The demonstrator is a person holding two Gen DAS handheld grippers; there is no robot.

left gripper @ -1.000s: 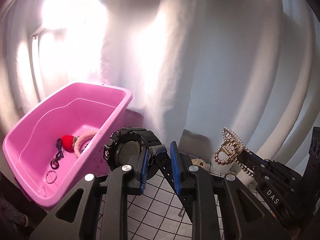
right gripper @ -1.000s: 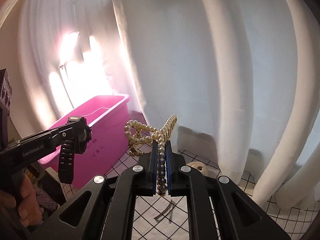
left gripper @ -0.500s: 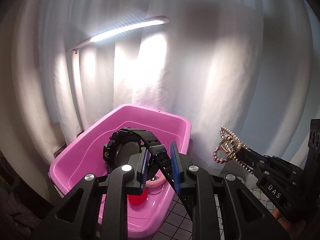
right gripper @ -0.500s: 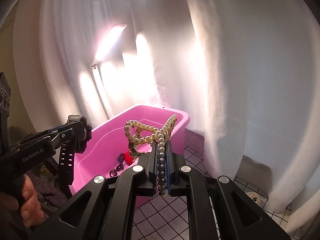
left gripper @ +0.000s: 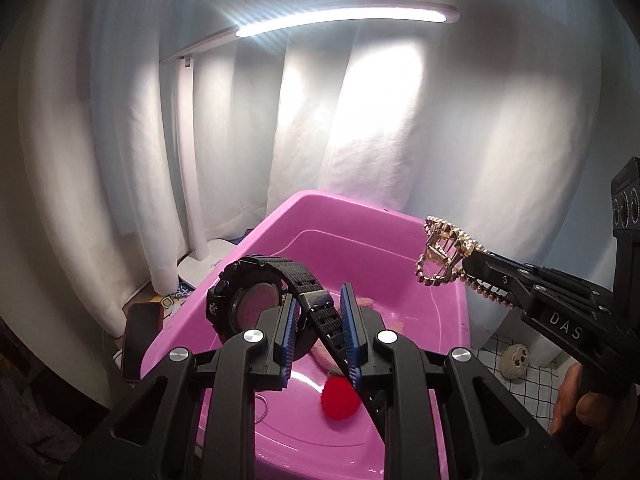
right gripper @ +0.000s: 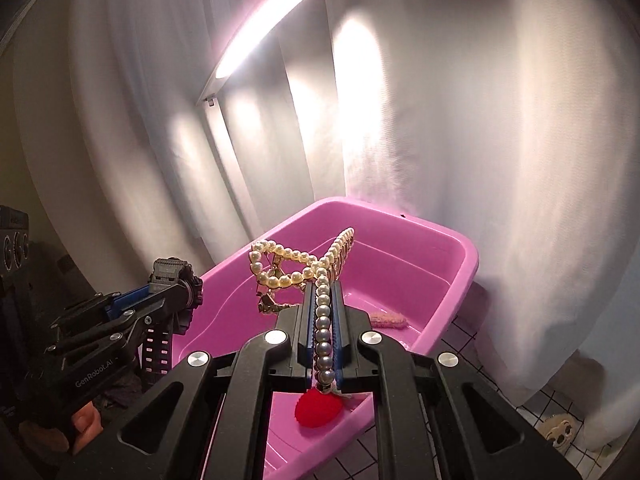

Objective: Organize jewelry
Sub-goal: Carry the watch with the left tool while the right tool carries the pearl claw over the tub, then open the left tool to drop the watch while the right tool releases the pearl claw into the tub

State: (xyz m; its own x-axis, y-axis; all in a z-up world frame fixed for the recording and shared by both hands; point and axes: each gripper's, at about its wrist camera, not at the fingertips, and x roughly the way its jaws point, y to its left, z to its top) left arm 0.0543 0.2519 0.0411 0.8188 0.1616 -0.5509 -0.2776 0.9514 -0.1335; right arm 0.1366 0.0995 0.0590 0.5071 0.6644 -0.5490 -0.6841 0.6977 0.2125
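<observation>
My left gripper [left gripper: 318,312] is shut on the strap of a black wristwatch [left gripper: 248,298], held above the near end of a pink plastic tub [left gripper: 360,208]. My right gripper [right gripper: 323,300] is shut on a gold hair claw clip edged with pearls [right gripper: 296,266], also over the tub [right gripper: 460,248]. In the left wrist view the clip [left gripper: 444,252] hangs over the tub's right rim. Inside the tub lie a red pompom [left gripper: 339,402], a pink fuzzy hair tie [left gripper: 364,304] and a thin wire ring [left gripper: 262,406].
A lit white desk lamp [left gripper: 344,20] stands behind the tub's left side on a round base [left gripper: 200,264], before white curtains. A dark phone [left gripper: 140,336] leans left of the tub. A small cream round object [left gripper: 514,356] lies on the checked cloth at right. A person's hand [left gripper: 580,404] holds the right gripper.
Both grippers have swung left, from beside the tub to above it, keeping the watch and the clip. The tub now sits centred and the lamp has come into view.
</observation>
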